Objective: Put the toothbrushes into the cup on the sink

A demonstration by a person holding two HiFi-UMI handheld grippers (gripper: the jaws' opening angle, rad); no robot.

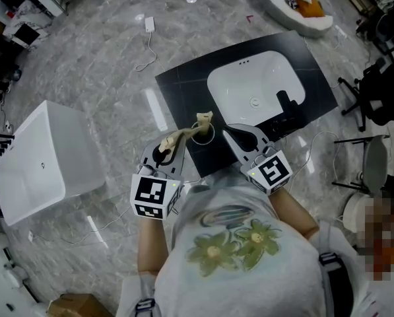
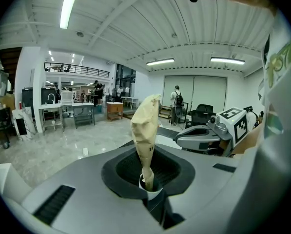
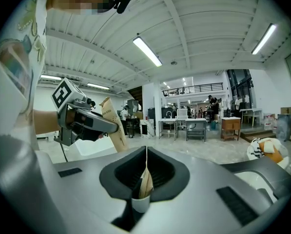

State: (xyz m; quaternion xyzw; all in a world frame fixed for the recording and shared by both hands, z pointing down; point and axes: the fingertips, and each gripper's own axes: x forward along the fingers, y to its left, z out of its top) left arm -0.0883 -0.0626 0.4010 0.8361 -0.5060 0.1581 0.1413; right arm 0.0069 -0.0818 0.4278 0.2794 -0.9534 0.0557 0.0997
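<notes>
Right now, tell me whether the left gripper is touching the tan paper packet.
Touching. In the left gripper view, the left gripper has its jaws closed on the lower end of the tan paper packet, which stands up between them.

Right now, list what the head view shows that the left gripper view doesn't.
Only the head view: the clear cup, the black faucet and the marker cube on the left gripper. Only the left gripper view: ceiling lights, a distant person with a backpack, and the left jaws shut on the base of the paper-wrapped toothbrush. Both: that toothbrush and the right gripper; neither shows the paper strip pinched in its shut jaws.
</notes>
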